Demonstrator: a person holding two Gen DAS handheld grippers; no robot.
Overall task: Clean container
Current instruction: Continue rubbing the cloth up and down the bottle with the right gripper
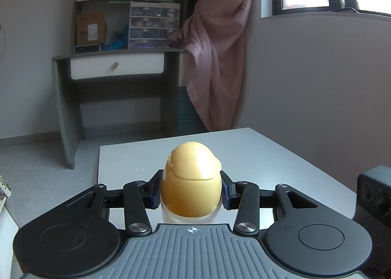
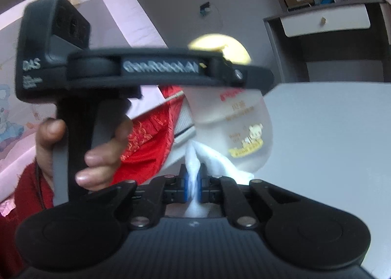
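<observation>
- While the left tool (image 1: 191,189) points slightly downward over the grey surface (image 1: 268,156), its blue-padded fingers (image 1: 156,192) clamp either side of the container (image 1: 191,181), gripping it just under the yellow cap (image 1: 194,162).
- Seen from the right wrist, the person's hand (image 2: 97,154) wraps the left tool's black handle; a thumb and two fingers show, above a red sleeve (image 2: 27,193).
- The right tool (image 2: 193,184) is nearly shut, pinching a white cloth (image 2: 195,164) between its blue pads (image 2: 186,186); the cloth's free end lies against the lower side of the container (image 2: 234,129).
- The container is a bottle with a frosted, translucent body, rounded at the bottom, bearing red lettering and a small yellow cartoon print. Its cap is smooth, glossy and egg-shaped, with a seam around its lower part.
- The cloth looks soft and fluffy, bunched into a ridge where it is pinched.
- In the left wrist view the tool's ribbed grey body hides most of the bottle's clear part.
- The right wrist view is motion-blurred: the bottle's print cannot be read, and the left tool's body crosses in front of the cap, hiding most of it.
- Whether the bottle's base touches the surface cannot be told.
</observation>
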